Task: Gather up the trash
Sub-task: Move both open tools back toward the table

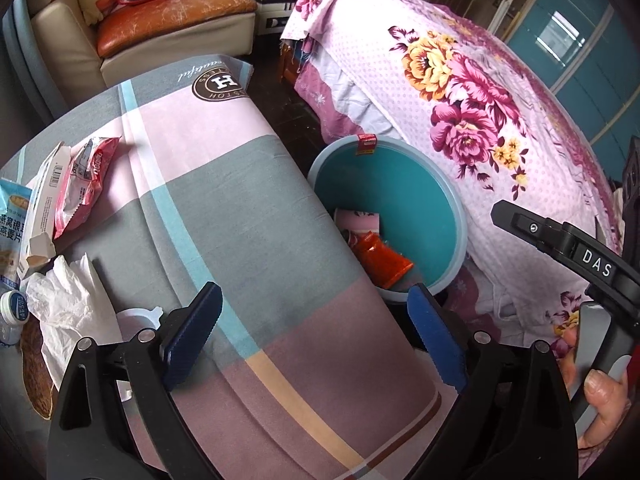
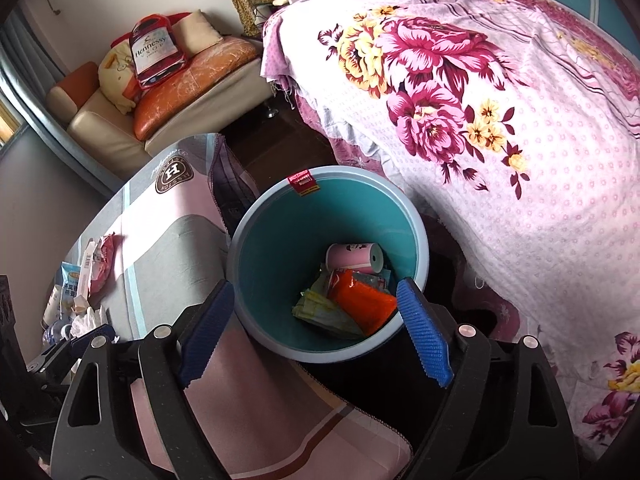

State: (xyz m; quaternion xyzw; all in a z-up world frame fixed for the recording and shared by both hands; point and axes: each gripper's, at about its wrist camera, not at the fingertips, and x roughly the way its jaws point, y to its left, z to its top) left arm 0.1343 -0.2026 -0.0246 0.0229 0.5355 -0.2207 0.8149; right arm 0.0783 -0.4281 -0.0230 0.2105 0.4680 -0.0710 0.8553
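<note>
A teal bin with a pale blue rim stands on the floor between the table and the bed. Inside lie an orange wrapper, a pink cup and a yellow-green packet. My right gripper is open and empty above the bin's near rim. My left gripper is open and empty over the patchwork tablecloth. At the table's left lie a pink wrapper, a white box, a blue food bag, crumpled white tissue and a capped bottle.
A bed with a floral cover rises right of the bin. A sofa with cushions stands at the back. A person's hand holds the other gripper's black body at the right edge of the left wrist view.
</note>
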